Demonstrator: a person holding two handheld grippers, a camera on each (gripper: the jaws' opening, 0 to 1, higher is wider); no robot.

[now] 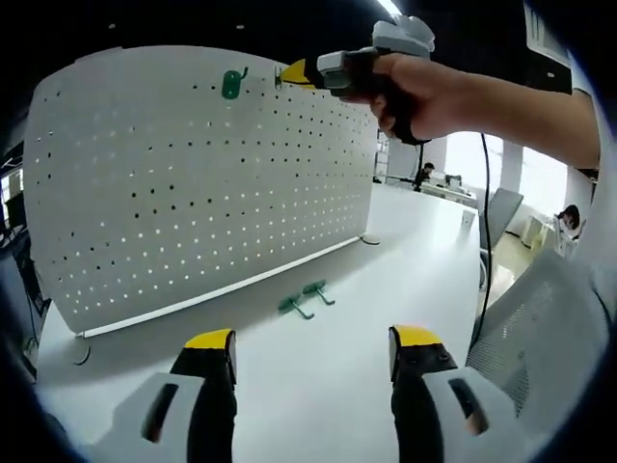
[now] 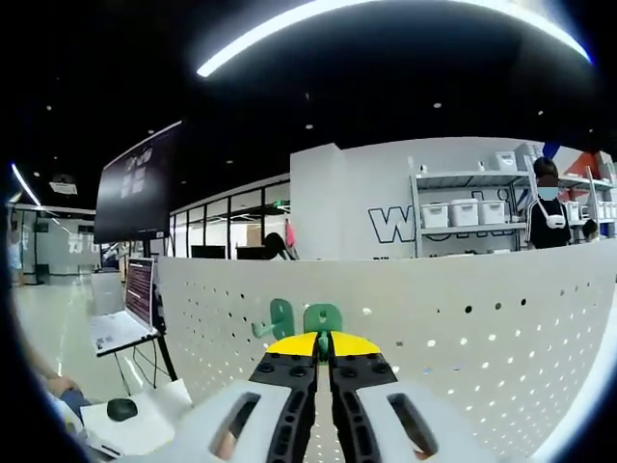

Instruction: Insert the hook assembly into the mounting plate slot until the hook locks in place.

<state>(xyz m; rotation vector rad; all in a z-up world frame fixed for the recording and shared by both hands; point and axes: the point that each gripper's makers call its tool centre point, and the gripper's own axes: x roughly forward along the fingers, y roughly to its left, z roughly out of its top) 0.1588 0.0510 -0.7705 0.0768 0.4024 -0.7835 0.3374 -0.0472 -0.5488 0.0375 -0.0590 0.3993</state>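
A white pegboard [image 1: 193,193] stands upright on a white table [image 1: 405,260]. One green hook [image 1: 231,84] hangs near the board's top edge. A person's hand holds my right gripper [image 1: 289,74] just right of that hook, tip against the board. In the right gripper view, the right gripper [image 2: 324,345] is shut on a second green hook [image 2: 323,318], pressed to the pegboard [image 2: 482,328] beside the mounted hook [image 2: 280,316]. Two more green hooks [image 1: 294,307] [image 1: 316,289] lie on the table before the board. My left gripper [image 1: 313,340] hovers open above the table, holding nothing.
A cable [image 1: 484,212] hangs from the hand holding the right gripper. A mesh chair back [image 1: 540,318] is at the right. Beyond the board are a laptop [image 2: 130,309] on a stand, shelves with white bins [image 2: 463,212] and a person [image 2: 548,207].
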